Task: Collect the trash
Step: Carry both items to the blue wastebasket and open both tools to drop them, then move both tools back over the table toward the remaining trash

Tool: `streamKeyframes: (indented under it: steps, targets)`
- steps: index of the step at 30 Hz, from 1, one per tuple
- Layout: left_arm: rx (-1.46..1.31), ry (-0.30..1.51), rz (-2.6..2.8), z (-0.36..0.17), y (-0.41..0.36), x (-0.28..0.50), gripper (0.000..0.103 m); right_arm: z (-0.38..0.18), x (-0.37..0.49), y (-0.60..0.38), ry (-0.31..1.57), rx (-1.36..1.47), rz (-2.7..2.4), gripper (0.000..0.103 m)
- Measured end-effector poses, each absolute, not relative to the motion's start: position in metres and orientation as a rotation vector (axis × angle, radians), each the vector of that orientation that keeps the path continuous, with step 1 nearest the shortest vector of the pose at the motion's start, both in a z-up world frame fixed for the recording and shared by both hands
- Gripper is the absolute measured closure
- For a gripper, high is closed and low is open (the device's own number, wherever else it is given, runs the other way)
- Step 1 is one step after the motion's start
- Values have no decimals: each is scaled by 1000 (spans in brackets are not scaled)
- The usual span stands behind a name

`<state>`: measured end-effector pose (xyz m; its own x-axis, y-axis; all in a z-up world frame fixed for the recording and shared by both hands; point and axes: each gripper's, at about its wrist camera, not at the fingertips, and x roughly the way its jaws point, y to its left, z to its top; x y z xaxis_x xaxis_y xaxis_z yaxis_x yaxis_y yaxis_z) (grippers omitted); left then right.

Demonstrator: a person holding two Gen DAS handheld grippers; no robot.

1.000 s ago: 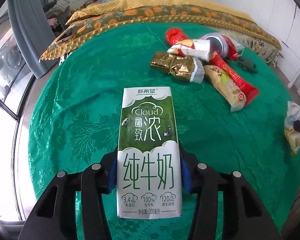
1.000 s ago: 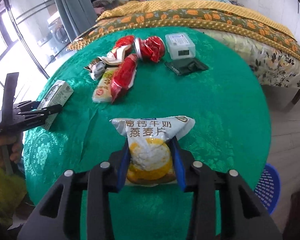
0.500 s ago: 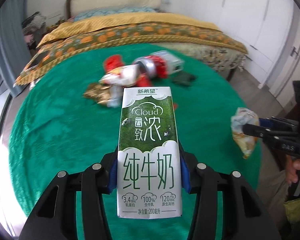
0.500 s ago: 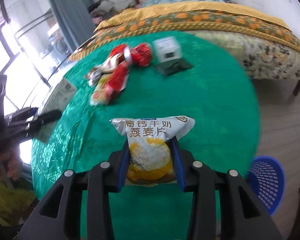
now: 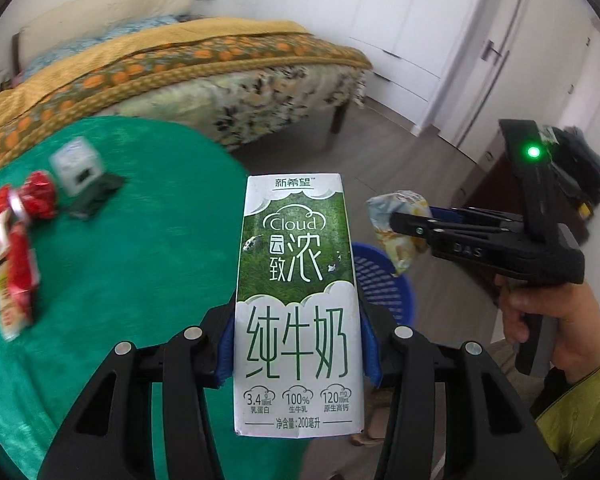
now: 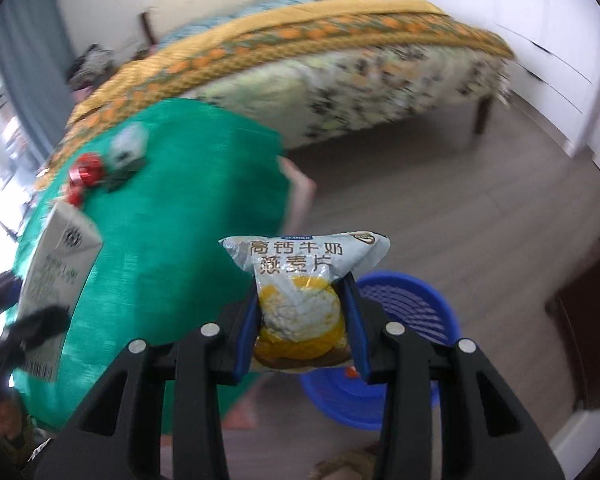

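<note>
Our two wrist cameras look steeply down along their fingers from close above, both taking in the round green-clothed table's (image 5: pixel 112 264) edge and the blue plastic basket (image 6: pixel 412 320).

Your milk carton (image 5: pixel 298 304) is hiding most of the blue basket (image 5: pixel 384 280). Motion blur is smearing the red wrappers (image 5: pixel 14 248) on the table (image 5: pixel 140 264), and the snack bag (image 6: pixel 300 300) is covering the basket's near rim.

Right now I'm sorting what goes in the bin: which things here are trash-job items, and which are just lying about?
Job:
milk carton, in left jaws
oat packet, in right jaws
blue basket
red wrappers on the table

Lying about:
white box
dark pouch
bed
</note>
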<state>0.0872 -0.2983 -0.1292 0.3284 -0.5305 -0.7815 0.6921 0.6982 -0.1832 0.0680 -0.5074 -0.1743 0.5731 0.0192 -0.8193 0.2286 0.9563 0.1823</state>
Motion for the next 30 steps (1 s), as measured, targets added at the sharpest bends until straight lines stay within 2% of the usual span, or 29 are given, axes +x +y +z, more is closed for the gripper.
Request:
streamKeyframes:
  steps: [8,19,20,21,22,23,26,28,30]
  targets:
    - [230,1026,-849,-191,-391,83,54,-222,50,-578,1016,397,-240,65]
    - [244,1112,-837,-256,-446,99,53,-251,43,-618,1019,510,-260,63]
    - [246,1109,-843,-261,-452,100,50,-253,42,-621,1016,516,-265,62]
    - [249,1104,-842,-264,-455,101,43,-254,42,-624,1011,529,-272,55]
    - [257,1100,-831,-267,-460,103,25,-254,41,-625,1001,540,-267,43]
    - [260,1085,-808,-269,-462,104,18,-252,39,-627,988,548,-267,40]
    - [249,1075,-791,-267,-463,107,15,-244,35,-631,952,551,-277,36]
    - [236,1049,-782,-256,-457,104,12,-238,30,-634,928,546,-299,26]
    - [235,1019,-781,-244,-449,97,10,-232,28,-634,908,539,-310,23]
